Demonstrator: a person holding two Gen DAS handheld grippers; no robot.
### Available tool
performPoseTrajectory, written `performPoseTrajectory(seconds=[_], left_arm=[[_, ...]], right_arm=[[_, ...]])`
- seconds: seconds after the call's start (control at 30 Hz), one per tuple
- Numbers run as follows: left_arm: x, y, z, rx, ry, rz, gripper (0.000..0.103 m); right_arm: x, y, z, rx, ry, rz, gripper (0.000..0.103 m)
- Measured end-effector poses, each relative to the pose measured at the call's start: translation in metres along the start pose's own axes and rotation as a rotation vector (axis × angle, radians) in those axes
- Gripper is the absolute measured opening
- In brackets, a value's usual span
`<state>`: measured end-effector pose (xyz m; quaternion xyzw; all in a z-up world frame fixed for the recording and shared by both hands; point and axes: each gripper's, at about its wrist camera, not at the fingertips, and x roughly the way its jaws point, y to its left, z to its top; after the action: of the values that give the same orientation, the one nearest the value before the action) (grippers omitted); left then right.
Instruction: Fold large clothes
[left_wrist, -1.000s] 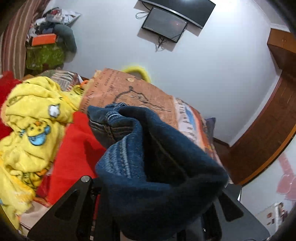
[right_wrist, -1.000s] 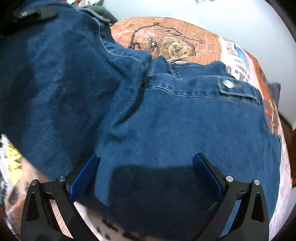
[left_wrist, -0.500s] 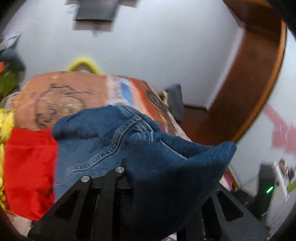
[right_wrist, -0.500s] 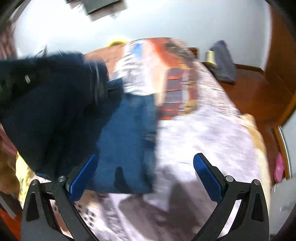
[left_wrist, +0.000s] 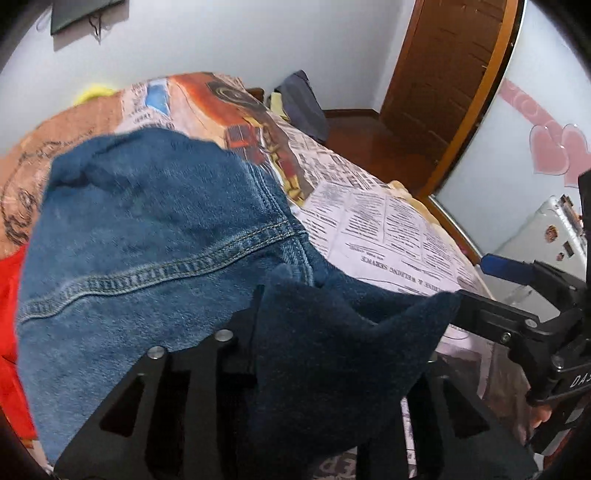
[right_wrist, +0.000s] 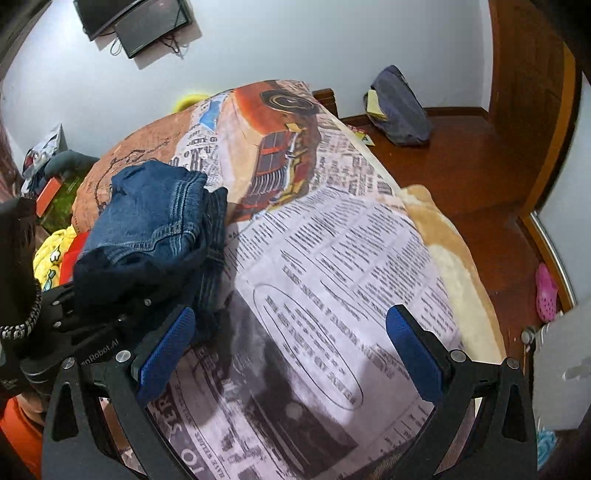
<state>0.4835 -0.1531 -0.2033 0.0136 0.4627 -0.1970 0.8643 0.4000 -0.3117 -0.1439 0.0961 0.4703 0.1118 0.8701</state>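
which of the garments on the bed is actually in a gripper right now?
The blue jeans: a dark fold hangs over the left gripper, whose jaws are opening. The yellow cartoon-print cloth and the red cloth lie loose beside them; the right gripper is empty.

Left tool (left_wrist: 332, 354) jaws opening, denim jeans (left_wrist: 155, 236) between them, draped over newsprint-patterned bedcover (left_wrist: 380, 221).

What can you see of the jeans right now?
The jeans are blue denim with pale stitched seams, bunched in a rough folded heap on the left of the printed bedspread. A darker flap of cloth lies between the fingers of the left gripper, whose jaws are opening. The heap lies against the red cloth. The right gripper is open, holding nothing.
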Motion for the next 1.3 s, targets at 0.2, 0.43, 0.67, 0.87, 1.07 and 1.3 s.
performPoseTrajectory(seconds=[0.2, 0.43, 0.67, 0.87, 1.07, 1.3], left_arm=[[-0.008, -0.008, -0.001, 0.017, 0.027, -0.029, 0.047], [-0.04, -0.025, -0.024, 0.162, 0.049, 0.007, 0.055], [-0.101, 0.009, -0.047, 0.151, -0.005, 0.054, 0.069], [-0.138, 0.073, -0.048, 0.038, -0.082, 0.201, 0.07], [-0.134, 0.128, -0.049, -0.092, -0.073, 0.254, 0.072], [-0.102, 0.139, -0.076, -0.089, -0.029, 0.285, 0.08]], right_arm=[[-0.013, -0.001, -0.005, 0.003, -0.004, -0.005, 0.103], [-0.039, 0.01, -0.004, -0.029, -0.044, -0.009, 0.103], [-0.051, 0.033, -0.002, -0.087, -0.071, 0.009, 0.103], [-0.043, 0.071, 0.007, -0.151, -0.085, 0.062, 0.103], [-0.012, 0.109, 0.012, -0.216, -0.06, 0.099, 0.103], [0.057, 0.111, 0.002, -0.235, 0.122, 0.064, 0.103]])
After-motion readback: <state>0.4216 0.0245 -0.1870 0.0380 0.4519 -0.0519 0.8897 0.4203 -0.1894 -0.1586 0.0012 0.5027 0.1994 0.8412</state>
